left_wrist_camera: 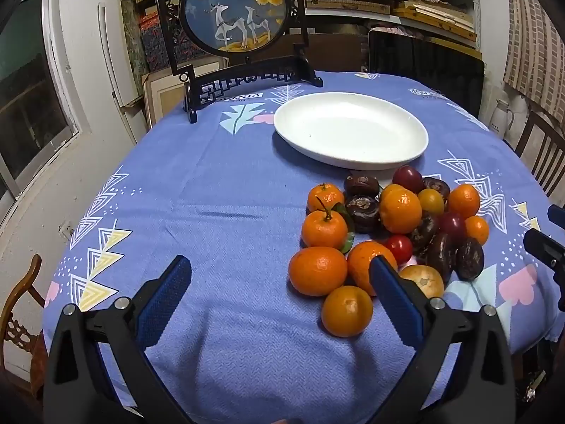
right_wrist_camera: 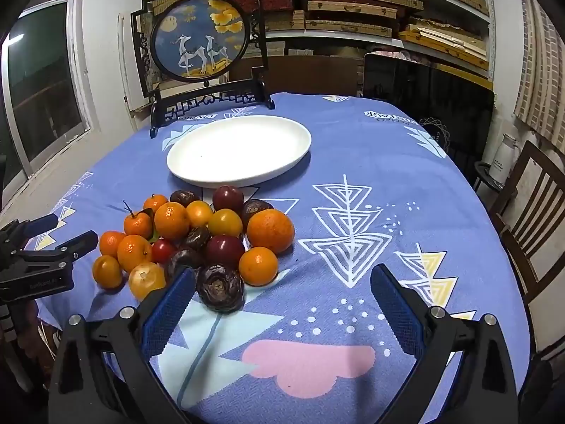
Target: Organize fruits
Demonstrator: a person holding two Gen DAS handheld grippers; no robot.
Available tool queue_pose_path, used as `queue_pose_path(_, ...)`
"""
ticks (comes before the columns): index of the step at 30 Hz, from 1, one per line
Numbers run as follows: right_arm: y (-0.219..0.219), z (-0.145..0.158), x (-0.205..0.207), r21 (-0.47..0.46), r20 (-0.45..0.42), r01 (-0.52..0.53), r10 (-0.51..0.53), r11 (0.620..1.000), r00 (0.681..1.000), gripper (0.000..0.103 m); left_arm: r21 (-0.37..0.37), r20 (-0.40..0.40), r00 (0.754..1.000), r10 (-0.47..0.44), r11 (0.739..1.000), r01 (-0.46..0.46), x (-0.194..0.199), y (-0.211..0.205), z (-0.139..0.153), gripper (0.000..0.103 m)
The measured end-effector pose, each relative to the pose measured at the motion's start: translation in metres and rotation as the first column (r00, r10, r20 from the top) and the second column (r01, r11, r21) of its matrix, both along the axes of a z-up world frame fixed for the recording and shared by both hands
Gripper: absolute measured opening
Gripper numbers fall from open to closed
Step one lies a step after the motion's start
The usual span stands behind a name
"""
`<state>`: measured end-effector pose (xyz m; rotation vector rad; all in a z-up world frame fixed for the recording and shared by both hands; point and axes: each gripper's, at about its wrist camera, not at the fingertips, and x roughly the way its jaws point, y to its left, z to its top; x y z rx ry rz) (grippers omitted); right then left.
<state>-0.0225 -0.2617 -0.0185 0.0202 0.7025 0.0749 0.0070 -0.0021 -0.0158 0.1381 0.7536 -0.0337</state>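
A pile of fruit (left_wrist_camera: pixel 392 233) lies on the blue tablecloth: several oranges (left_wrist_camera: pixel 317 270), dark purple fruits (left_wrist_camera: pixel 469 258) and small red fruits (left_wrist_camera: pixel 399 247). An empty white oval plate (left_wrist_camera: pixel 349 129) sits just behind the pile. My left gripper (left_wrist_camera: pixel 282 275) is open and empty, left of and in front of the pile. In the right wrist view the pile (right_wrist_camera: pixel 197 240) is at the left and the plate (right_wrist_camera: pixel 240 150) behind it. My right gripper (right_wrist_camera: pixel 282 282) is open and empty, right of the pile, its left finger beside a dark fruit (right_wrist_camera: pixel 220 288).
A round deer picture in a black stand (left_wrist_camera: pixel 233 10) stands at the table's back edge. Wooden chairs (right_wrist_camera: pixel 526 219) stand to the right and near left (left_wrist_camera: pixel 21 304). A white kettle (right_wrist_camera: pixel 505 157) sits at the right. Shelves fill the back wall.
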Motion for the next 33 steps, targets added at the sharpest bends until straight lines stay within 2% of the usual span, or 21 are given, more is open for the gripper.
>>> queue_pose_path(33,0.003,0.001,0.001,0.022,0.010,-0.026,0.026,0.999,1.000,0.100,0.023,0.017,1.000,0.005,1.000,-0.006,-0.002,0.001,0.002,0.099)
